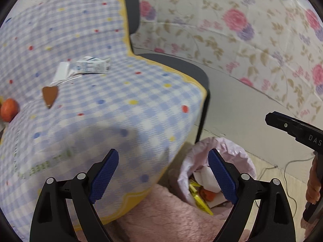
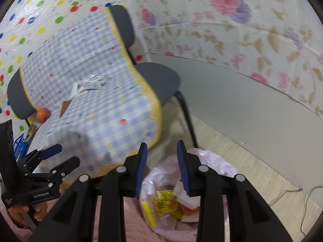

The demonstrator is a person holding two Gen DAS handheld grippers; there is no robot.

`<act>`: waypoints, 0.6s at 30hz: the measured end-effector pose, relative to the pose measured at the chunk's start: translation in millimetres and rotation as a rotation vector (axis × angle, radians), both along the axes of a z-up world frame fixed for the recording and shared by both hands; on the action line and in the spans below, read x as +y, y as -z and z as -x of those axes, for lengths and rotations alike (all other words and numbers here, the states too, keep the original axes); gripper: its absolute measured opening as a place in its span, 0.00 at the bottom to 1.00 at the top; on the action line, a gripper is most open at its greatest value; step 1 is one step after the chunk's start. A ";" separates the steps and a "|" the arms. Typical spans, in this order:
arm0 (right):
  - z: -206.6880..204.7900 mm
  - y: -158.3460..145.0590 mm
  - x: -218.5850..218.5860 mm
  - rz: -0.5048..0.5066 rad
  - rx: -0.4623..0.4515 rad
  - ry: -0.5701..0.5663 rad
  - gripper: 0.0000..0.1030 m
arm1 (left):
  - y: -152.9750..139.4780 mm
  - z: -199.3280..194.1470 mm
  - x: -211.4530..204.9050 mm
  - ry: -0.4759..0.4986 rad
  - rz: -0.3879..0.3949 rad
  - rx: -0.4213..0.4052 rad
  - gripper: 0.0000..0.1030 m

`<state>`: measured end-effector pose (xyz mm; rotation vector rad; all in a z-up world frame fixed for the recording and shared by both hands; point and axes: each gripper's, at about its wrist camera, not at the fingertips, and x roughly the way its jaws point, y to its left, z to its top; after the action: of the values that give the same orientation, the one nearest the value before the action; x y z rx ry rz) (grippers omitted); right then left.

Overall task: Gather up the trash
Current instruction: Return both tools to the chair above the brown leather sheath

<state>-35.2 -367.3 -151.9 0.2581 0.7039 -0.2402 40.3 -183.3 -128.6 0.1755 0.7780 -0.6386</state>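
Crinkling pink plastic bin liner (image 2: 212, 161), checked fleece blanket (image 1: 101, 111), ribbed blue claw pads (image 2: 182, 167)

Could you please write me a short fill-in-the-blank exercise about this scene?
1. The trash bin is lined with a ____ plastic bag.
2. The orange fruit lies on the ____ blanket.
3. Nothing is held between the fingers of the left gripper, which are spread ____.
4. The right gripper is above the ____.

Missing words: pink; checked; wide; bin

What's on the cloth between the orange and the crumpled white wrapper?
A brown heart-shaped piece lies between the orange and the white wrapper; both wrist views show it.
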 end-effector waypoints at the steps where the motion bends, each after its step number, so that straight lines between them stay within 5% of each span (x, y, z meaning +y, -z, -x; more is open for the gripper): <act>1: -6.7 -0.3 6.3 0.001 0.000 -0.019 0.32 | -1.3 -2.1 8.1 -0.020 0.000 -0.007 0.87; 18: -109.4 -10.9 77.5 0.012 -0.015 -0.252 0.46 | -15.8 -61.8 106.7 -0.325 0.014 -0.018 0.87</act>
<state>74.2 -289.8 -141.0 0.1572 0.7125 -0.0025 102.1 -76.6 -112.8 0.0398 0.7639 -0.3337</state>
